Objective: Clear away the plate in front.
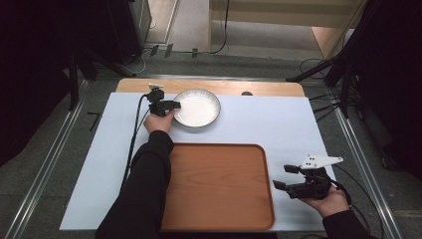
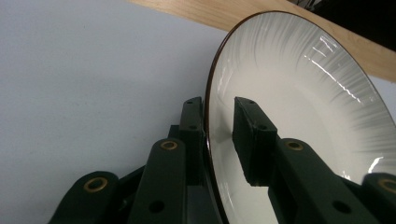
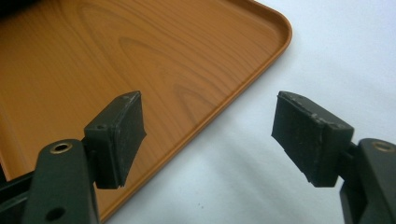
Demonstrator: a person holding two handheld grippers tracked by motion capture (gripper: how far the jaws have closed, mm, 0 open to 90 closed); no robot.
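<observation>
Plate (image 2: 299, 107) rim between gripper jaws

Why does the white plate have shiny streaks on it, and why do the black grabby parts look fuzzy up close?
Left gripper view: the plate shows bright glare streaks on its ribbed inside, light bouncing off the glossy glaze, and the left hand-held gripper looks soft because it sits so near the lens. Right gripper view: the right hand-held gripper is slightly blurred too. High view: the room around the table is dark.

White sheet (image 1: 278, 124) over wooden table (image 1: 268, 88), cables (image 1: 318, 64) beyond.
</observation>
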